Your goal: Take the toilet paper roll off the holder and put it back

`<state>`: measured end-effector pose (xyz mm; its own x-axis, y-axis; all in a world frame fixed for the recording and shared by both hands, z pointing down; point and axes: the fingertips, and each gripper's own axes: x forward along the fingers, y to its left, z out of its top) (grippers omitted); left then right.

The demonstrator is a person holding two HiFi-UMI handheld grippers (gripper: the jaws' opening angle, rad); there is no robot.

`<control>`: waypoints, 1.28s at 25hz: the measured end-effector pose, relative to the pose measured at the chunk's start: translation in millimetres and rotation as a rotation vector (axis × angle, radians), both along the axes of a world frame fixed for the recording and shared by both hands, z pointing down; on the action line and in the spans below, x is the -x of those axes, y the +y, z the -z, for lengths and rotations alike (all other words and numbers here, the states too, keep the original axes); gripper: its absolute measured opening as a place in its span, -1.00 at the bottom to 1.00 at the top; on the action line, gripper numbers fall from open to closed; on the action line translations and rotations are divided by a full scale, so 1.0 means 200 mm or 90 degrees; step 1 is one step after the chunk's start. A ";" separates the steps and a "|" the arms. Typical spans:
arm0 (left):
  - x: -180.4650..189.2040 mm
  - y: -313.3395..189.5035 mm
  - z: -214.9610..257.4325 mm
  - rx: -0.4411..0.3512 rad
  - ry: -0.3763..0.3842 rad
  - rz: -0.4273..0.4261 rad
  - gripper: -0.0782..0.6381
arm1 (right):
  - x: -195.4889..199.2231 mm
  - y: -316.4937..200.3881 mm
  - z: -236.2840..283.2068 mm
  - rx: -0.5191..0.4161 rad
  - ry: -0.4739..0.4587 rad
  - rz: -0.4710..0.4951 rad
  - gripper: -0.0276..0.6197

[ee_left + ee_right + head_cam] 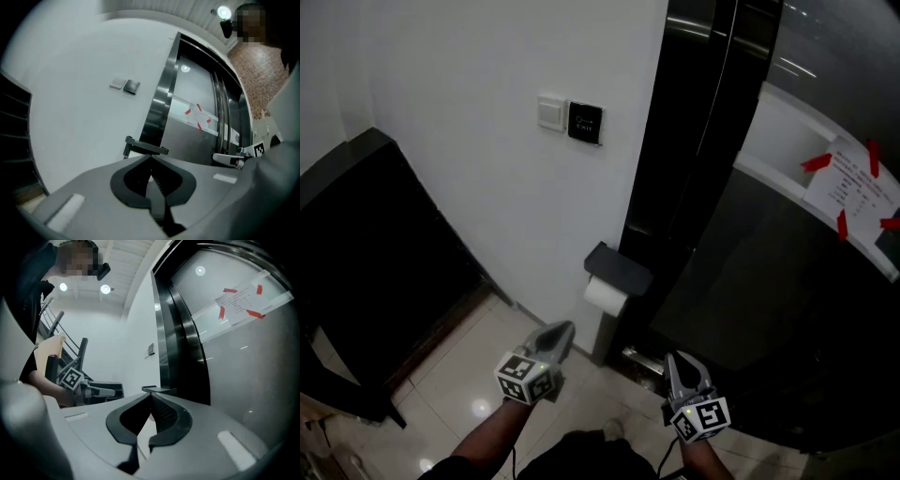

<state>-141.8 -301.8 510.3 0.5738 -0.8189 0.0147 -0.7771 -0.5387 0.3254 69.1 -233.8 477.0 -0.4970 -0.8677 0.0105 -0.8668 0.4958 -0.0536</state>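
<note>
Seen from above, the toilet paper roll (605, 295) sits under its dark holder (619, 269) on the wall (487, 169), with the left gripper (565, 328) and right gripper (675, 360) near it; each gripper's own view shows jaws pressed together, apparently on nothing.

Matt white wall (469, 169), glossy pale floor tiles (469, 375), polished dark metal frame (675, 141), matt dark holder (619, 267), soft white paper roll (605, 295), paper notice (853, 187), red tape (816, 162)
</note>
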 end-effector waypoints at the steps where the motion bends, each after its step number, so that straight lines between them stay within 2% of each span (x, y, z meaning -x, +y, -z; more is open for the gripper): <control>1: 0.01 0.02 0.03 -0.020 -0.010 0.003 -0.78 | 0.00 0.02 -0.01 0.000 -0.002 -0.004 -0.87; 5: 0.03 0.11 0.13 -0.066 -0.020 0.013 -0.78 | 0.00 0.07 0.01 -0.001 -0.003 -0.008 -0.87; 9: 0.07 0.17 0.16 -0.083 -0.053 0.034 -0.78 | -0.04 0.09 0.01 -0.007 -0.025 -0.011 -0.87; 16: 0.10 0.31 0.25 -0.114 -0.081 0.085 -0.78 | -0.15 0.18 0.07 -0.012 -0.023 -0.002 -0.87; 21: 0.03 0.42 0.25 -0.115 -0.080 0.118 -0.78 | -0.25 0.27 0.06 0.004 -0.018 0.019 -0.87; 26: -0.09 0.58 0.23 -0.095 -0.070 0.144 -0.78 | -0.40 0.40 0.04 0.012 -0.019 0.038 -0.87; 32: -0.23 0.79 0.25 -0.080 -0.087 0.182 -0.78 | -0.52 0.53 -0.02 0.022 -0.045 0.069 -0.87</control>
